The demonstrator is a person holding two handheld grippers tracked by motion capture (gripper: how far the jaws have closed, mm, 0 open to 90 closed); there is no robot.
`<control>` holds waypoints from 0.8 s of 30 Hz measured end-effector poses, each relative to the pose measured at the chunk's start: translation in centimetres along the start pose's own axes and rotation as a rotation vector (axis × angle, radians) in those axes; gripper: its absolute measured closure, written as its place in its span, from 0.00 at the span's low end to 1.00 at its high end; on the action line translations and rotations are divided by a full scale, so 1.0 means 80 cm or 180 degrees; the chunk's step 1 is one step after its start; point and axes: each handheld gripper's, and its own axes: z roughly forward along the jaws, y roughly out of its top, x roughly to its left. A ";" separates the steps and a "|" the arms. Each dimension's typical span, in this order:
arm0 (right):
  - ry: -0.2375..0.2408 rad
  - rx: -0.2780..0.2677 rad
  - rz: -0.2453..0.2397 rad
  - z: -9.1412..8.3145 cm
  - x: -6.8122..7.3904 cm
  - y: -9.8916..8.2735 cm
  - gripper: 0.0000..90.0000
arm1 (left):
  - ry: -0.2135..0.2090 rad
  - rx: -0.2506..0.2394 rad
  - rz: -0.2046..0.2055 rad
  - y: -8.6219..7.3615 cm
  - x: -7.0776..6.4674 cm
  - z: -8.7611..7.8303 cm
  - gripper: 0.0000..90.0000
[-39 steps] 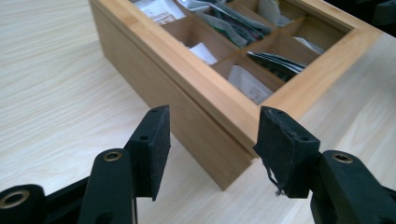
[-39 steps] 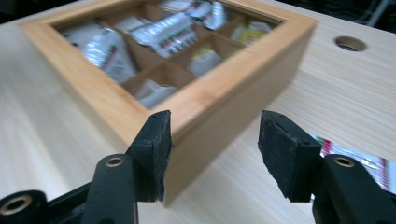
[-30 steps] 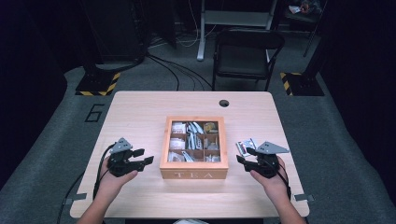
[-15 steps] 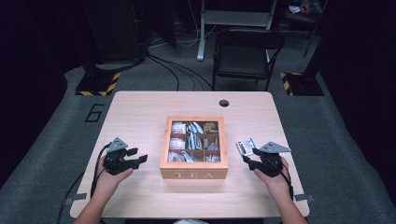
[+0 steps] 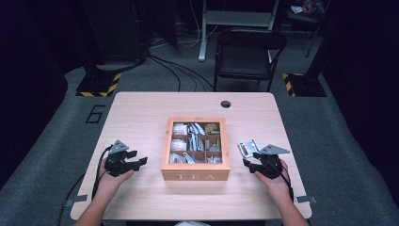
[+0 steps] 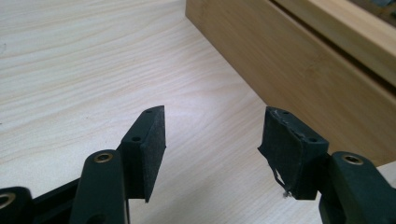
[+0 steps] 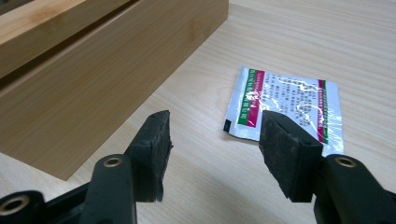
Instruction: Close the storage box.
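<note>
Tea box (image 5: 195, 175) at mid-counter (image 5: 141, 113); sachet (image 7: 285, 106) flat just right of it. Right gripper (image 7: 212, 140): fingers half spread, empty, one tip over the sachet's near edge. Left gripper (image 6: 212, 140): fingers just been opening, empty. Advice: lower squarely, pinch the sachet's free edge, lift level.

We read "TEA" in pale capitals on the front wall of the wooden box (image 5: 195, 176). A large dark "6" (image 5: 95, 114) is marked on the grey floor just left of the table. The print on the sachet (image 7: 285, 107) is too small to read.
</note>
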 end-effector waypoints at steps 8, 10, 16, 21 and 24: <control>0.0042 0.0084 -0.0054 0.010 0.004 -0.002 0.47 | 0.0017 0.0141 0.0047 -0.004 0.000 0.010 0.44; 0.0032 0.0117 -0.0037 0.012 0.006 -0.003 0.47 | 0.0025 0.0168 0.0090 -0.005 -0.002 0.014 0.44; 0.0016 0.0150 -0.0055 0.016 0.003 -0.004 0.46 | 0.0000 0.0260 0.0194 -0.007 -0.008 0.024 0.43; 0.0019 0.0163 -0.0046 0.017 0.001 -0.006 0.46 | -0.0033 0.0357 0.0247 -0.006 -0.011 0.027 0.43; 0.0031 0.0175 -0.0031 0.018 0.000 -0.007 0.45 | -0.0032 0.0355 0.0256 -0.006 -0.011 0.030 0.43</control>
